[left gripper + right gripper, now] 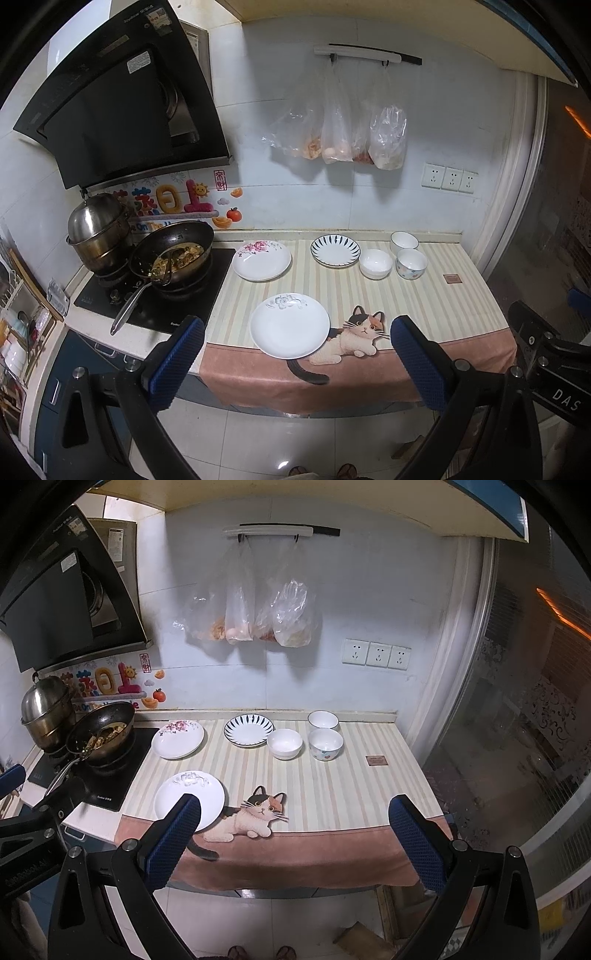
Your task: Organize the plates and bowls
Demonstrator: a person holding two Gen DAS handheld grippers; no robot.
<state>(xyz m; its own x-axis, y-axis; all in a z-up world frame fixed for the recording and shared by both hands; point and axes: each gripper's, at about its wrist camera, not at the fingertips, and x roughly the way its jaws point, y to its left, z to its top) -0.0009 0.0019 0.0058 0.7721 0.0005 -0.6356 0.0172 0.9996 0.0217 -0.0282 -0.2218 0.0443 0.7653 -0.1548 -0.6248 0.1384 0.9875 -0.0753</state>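
grey-flower plate (290, 326): sat at the cloth's front edge, beside the cat print (360, 338).
pink-flower plate (261, 260): lay behind it, next to the stove (155, 295).
striped plate (335, 250): farther right of that.
three bowls (376, 263): clustered right of the striped plate.
left gripper (295, 363): hung spread wide, empty, short of the grey-flower plate.
right gripper (293, 843): spread wide too, empty.

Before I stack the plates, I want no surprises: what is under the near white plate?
The near white plate lies on the striped cat cloth, overlapping the cat's back. Whatever lies beneath it is hidden.
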